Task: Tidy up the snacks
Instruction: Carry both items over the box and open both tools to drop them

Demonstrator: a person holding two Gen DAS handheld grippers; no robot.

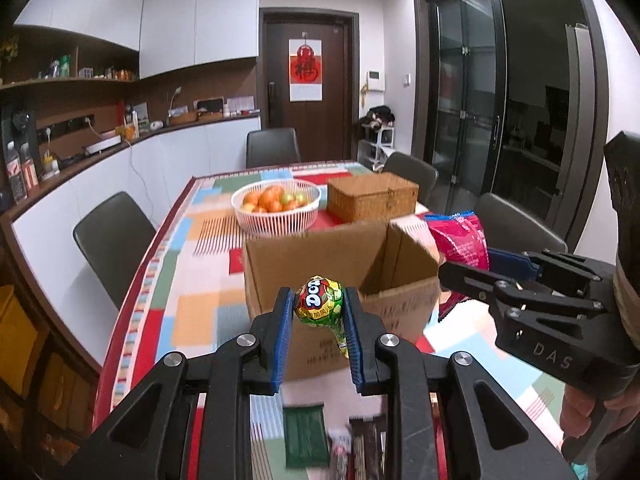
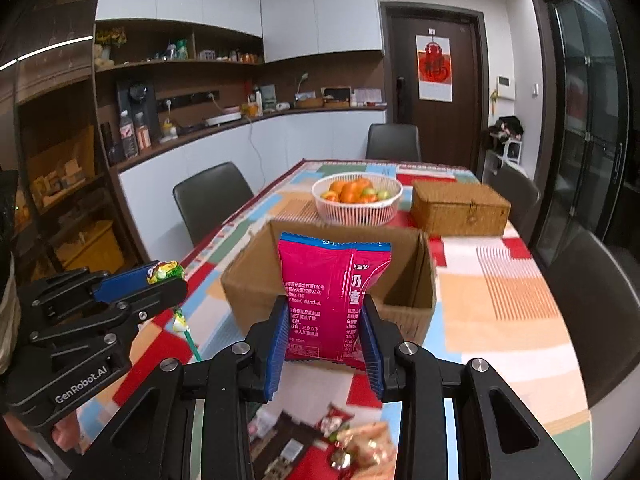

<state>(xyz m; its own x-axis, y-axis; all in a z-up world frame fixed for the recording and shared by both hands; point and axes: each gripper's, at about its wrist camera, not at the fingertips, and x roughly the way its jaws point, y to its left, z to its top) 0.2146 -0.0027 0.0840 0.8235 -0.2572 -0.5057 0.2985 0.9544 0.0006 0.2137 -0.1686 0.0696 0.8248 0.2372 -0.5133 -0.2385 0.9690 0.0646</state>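
My left gripper [image 1: 318, 312] is shut on a green and red lollipop [image 1: 320, 302], held in the air in front of an open cardboard box [image 1: 280, 276]. My right gripper [image 2: 326, 328] is shut on a pink snack bag [image 2: 324, 292] with a blue top edge, held upright in front of the same box [image 2: 248, 284]. The right gripper shows at the right of the left wrist view [image 1: 472, 270] with the bag [image 1: 460, 236]. The left gripper shows at the left of the right wrist view [image 2: 160, 280] with the lollipop [image 2: 166, 272].
A white basket of oranges [image 1: 276, 204] and a wicker box [image 1: 372, 196] stand behind the cardboard box on the patchwork tablecloth [image 1: 192, 312]. Several loose snacks [image 2: 344, 436] lie near the front edge. Dark chairs [image 1: 116, 240] surround the table.
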